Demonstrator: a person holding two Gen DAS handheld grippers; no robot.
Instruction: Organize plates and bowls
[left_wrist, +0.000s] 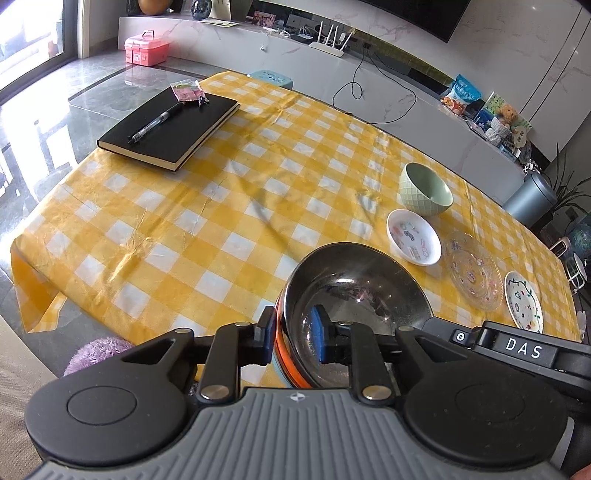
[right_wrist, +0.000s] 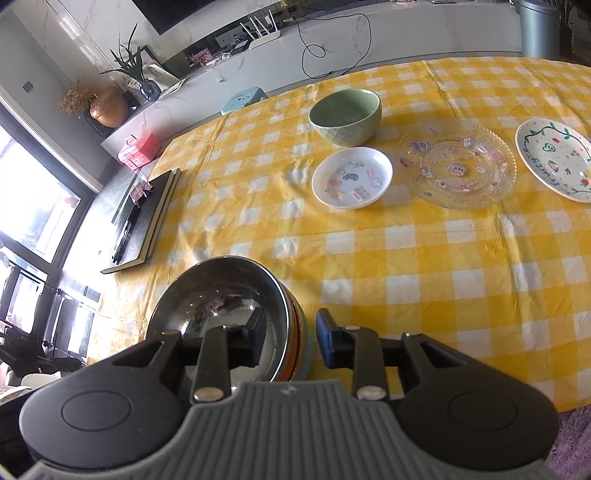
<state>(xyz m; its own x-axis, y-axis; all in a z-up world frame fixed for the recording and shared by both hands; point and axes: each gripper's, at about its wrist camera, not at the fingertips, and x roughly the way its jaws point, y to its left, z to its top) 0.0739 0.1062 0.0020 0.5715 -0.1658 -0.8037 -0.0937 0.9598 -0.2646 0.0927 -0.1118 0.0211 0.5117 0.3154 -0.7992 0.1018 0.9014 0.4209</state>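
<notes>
A steel bowl (left_wrist: 354, 295) with an orange and pale-blue outer wall is at the table's near edge. My left gripper (left_wrist: 293, 338) is shut on its left rim, one finger outside, one inside. My right gripper (right_wrist: 291, 339) straddles the bowl's (right_wrist: 221, 306) right rim, one finger inside and the blue pad (right_wrist: 325, 339) outside with a small gap. A green bowl (right_wrist: 345, 116), a small white stickered dish (right_wrist: 352, 177), a clear glass plate (right_wrist: 458, 164) and a white painted plate (right_wrist: 554, 158) sit further back.
A black notebook (left_wrist: 170, 125) with a pen (left_wrist: 157, 122) lies at the far left of the yellow checked tablecloth (left_wrist: 221, 221). A TV bench with a router stands behind the table. The right gripper's body (left_wrist: 517, 350) shows in the left wrist view.
</notes>
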